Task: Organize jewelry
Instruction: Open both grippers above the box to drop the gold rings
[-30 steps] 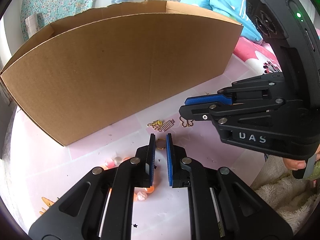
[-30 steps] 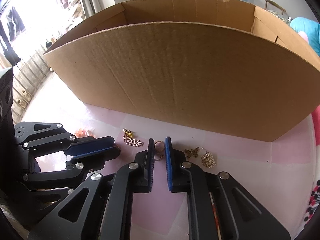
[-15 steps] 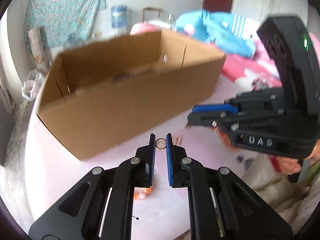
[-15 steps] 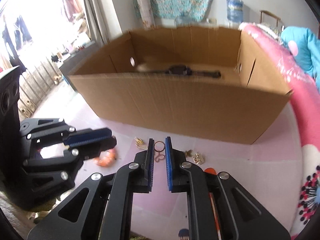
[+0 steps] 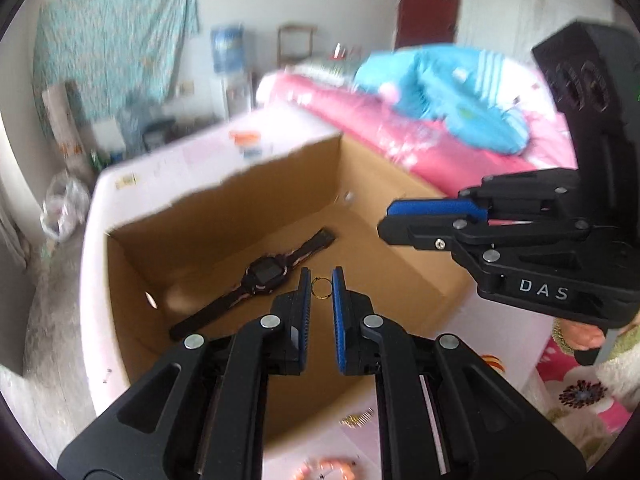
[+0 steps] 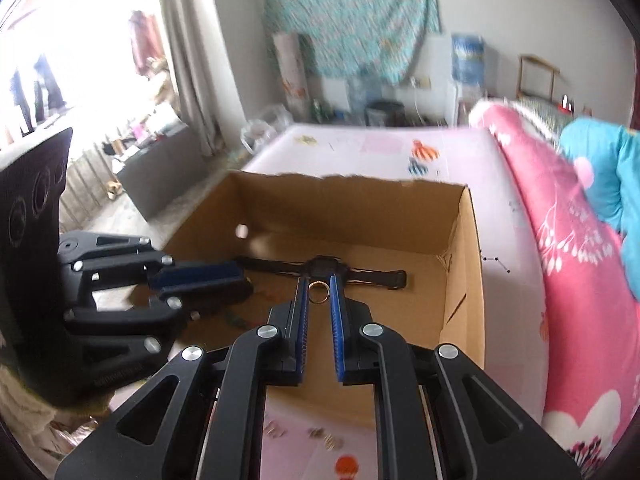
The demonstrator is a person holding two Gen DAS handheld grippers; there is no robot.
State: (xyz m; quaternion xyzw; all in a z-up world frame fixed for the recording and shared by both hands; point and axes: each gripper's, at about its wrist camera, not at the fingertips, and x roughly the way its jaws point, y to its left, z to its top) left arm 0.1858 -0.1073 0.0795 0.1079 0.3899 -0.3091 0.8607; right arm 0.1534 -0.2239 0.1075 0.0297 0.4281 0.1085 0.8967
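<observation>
My left gripper [image 5: 321, 278] is shut on a small gold ring [image 5: 321, 288] and hangs over the open cardboard box [image 5: 400, 236]. My right gripper [image 6: 319, 283] is likewise shut on a rose-gold ring [image 6: 318, 291] above the same box [image 6: 464, 260]. A black wristwatch [image 5: 260, 276] lies flat on the box floor, also seen as the watch [image 6: 324, 266] in the right wrist view. Each gripper shows in the other's view: the right one [image 5: 424, 216] to the right, the left one [image 6: 200, 276] to the left.
Loose gold charms [image 5: 356, 419] and an orange bead bracelet [image 5: 324, 472] lie on the pink table in front of the box; more charms [image 6: 324, 438] show in the right wrist view. A pink quilt [image 6: 568, 248] borders the right side.
Both grippers have risen from the table with their rings and moved forward over the box's near wall. The box's inside and the watch have come into view.
</observation>
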